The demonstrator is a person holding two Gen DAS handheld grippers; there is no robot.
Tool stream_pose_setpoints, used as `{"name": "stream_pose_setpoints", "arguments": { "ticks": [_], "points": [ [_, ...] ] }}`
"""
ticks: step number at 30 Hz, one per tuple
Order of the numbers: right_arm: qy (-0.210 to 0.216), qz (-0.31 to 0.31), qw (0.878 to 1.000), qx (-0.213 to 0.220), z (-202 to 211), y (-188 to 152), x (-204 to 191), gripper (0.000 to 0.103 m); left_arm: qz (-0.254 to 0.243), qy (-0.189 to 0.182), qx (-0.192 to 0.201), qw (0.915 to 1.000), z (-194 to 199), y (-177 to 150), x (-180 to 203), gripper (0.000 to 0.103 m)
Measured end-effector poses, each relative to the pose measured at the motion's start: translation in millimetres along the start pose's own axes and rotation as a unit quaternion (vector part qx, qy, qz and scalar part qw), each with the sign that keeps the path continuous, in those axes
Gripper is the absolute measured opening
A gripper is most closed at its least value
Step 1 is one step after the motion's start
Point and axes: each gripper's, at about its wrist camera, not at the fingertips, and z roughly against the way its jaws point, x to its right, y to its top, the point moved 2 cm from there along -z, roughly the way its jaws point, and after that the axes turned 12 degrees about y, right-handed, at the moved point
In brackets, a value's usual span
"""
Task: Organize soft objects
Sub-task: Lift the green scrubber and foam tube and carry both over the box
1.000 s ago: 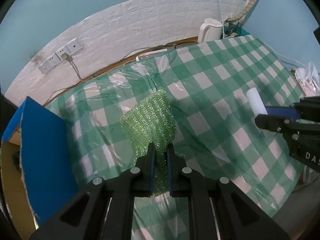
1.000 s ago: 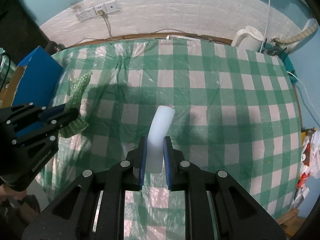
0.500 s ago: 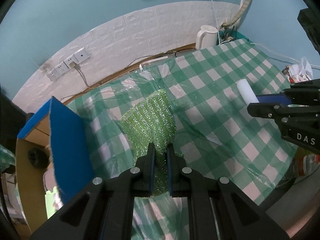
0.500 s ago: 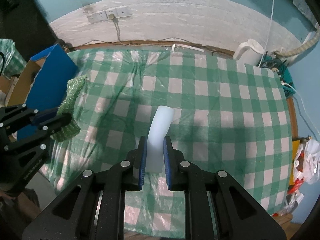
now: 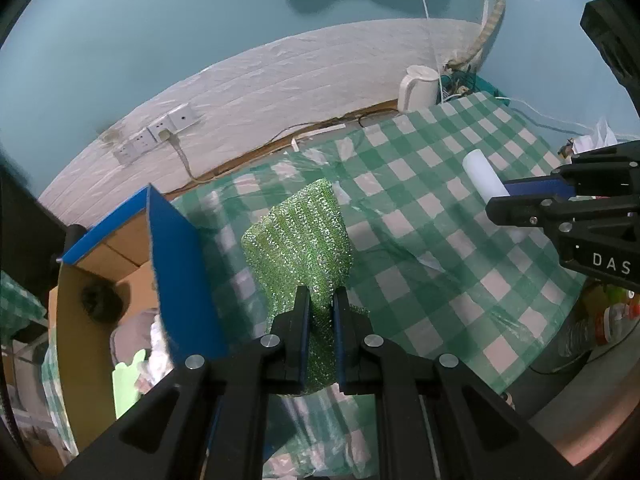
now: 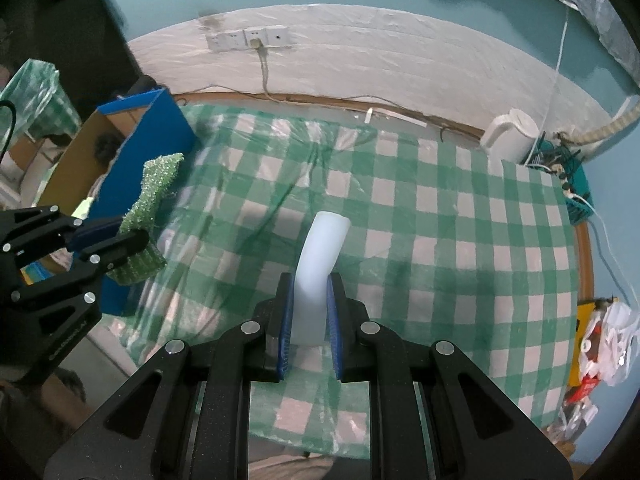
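My left gripper [image 5: 320, 300] is shut on a glittery green scouring cloth [image 5: 300, 236] and holds it in the air above the table's left part, beside the open cardboard box [image 5: 116, 252]. The cloth also shows in the right wrist view [image 6: 150, 196], hanging from the left gripper [image 6: 116, 236]. My right gripper [image 6: 308, 284] is shut on a bent white foam tube [image 6: 322, 252], lifted above the green checked tablecloth [image 6: 440, 240]. The tube [image 5: 482, 178] and right gripper [image 5: 520, 200] show at the right of the left wrist view.
The blue-sided cardboard box [image 6: 132, 136] stands off the table's left edge with soft items inside [image 5: 140, 352]. A white kettle [image 5: 416, 84] stands at the back right corner by cables. Wall sockets [image 6: 248, 38] sit on the white brick panel. Bags and clutter [image 6: 604, 320] lie right of the table.
Both grippers have risen and drawn back from the table with their loads. The box at the left has come further into view, and its inside now shows.
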Motion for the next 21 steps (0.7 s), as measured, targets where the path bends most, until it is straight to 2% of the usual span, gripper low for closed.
{"name": "stream_pose_setpoints", "arguments": {
  "ticks": [12,21],
  "points": [
    [0.007,0.029,1.0,-0.002,-1.5,9.8,-34.7,0.015,0.015,0.017,0.006,0.9997,12.1,-11.1,-27.5,0.01],
    [0.021,0.054,0.998,0.001,-5.9,31.6,-74.9,0.015,0.032,0.031,0.015,0.9989,19.5,-16.3,-53.9,0.01]
  ]
}}
